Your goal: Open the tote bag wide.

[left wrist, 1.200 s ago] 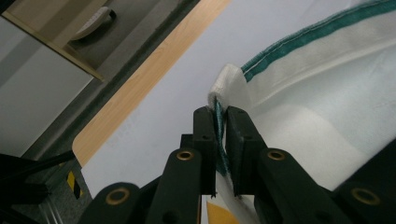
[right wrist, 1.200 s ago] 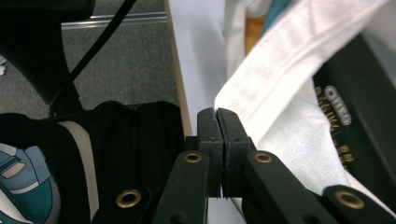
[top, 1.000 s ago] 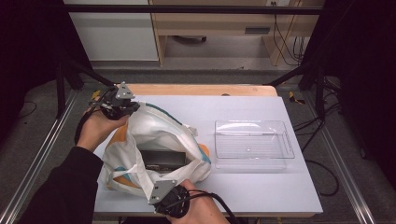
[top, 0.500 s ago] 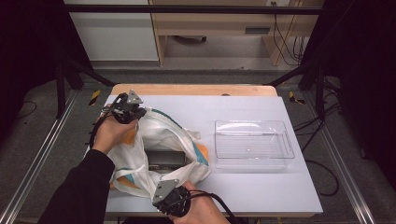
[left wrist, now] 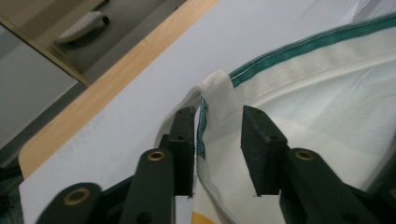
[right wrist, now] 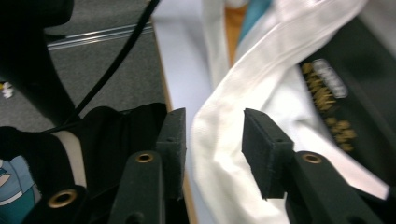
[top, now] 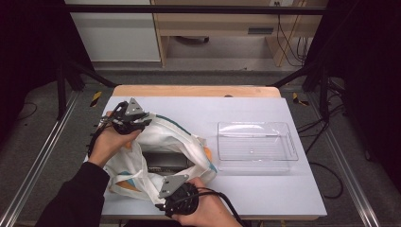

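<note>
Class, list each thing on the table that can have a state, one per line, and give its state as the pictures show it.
Cloth bag: lying on the table, mouth held open.
Black box: inside the bag.
Clear plastic tray: upright, empty.
Left gripper: open, bag rim between its fingers.
Right gripper: open around the bag's white edge.

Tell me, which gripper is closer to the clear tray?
Right. The right gripper sits at the bag's near edge, lower left of the clear tray. The left gripper is at the bag's far left corner, farther from the tray.
</note>
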The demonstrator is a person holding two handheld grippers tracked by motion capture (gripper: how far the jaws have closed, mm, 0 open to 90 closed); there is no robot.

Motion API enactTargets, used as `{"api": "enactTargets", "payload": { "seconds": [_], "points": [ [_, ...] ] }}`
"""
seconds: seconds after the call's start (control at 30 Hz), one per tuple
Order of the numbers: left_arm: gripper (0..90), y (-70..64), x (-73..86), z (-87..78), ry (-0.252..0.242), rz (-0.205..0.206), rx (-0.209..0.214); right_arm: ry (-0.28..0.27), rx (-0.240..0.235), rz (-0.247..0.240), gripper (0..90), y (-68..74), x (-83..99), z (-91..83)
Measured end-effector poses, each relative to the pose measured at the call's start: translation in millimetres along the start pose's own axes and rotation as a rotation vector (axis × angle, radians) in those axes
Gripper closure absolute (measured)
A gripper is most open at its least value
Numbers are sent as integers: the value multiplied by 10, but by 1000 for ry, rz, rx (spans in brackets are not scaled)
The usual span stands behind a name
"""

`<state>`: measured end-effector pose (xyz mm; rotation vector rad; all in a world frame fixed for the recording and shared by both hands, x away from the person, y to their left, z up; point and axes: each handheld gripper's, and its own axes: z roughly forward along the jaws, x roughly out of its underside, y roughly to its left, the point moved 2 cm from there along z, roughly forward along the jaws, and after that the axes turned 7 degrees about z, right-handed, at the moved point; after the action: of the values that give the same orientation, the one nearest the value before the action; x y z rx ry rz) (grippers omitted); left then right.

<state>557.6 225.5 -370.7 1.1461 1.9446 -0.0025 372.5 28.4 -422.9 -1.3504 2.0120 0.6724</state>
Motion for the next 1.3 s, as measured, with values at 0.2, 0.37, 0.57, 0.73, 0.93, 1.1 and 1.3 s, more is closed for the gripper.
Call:
{"api": "enactTargets", "payload": {
  "seconds": [0.2,0.37,0.57,0.73,0.93,1.1,1.3],
  "points": [
    [476,-120,3,-319,-41,-11,-44,-27,69,20,521,-173,-134,-243],
    [435,-332,78,-589,-54,-2,-83,-38,143,20,507,-386,-276,-473],
    [386,-656,195,-851,-62,9,-93,-47,224,35,509,-717,-448,-625],
    [329,-878,286,-931,-51,5,-106,-26,288,64,527,-1011,-541,-594],
    [300,-1102,358,-868,-56,-11,-103,3,303,91,586,-1243,-604,-424],
    [305,-1209,430,-753,-50,-39,-90,52,309,80,610,-1318,-646,-261],
    [292,-1254,530,-654,-32,-63,-73,110,325,90,601,-1415,-634,-106]
  ]
}}
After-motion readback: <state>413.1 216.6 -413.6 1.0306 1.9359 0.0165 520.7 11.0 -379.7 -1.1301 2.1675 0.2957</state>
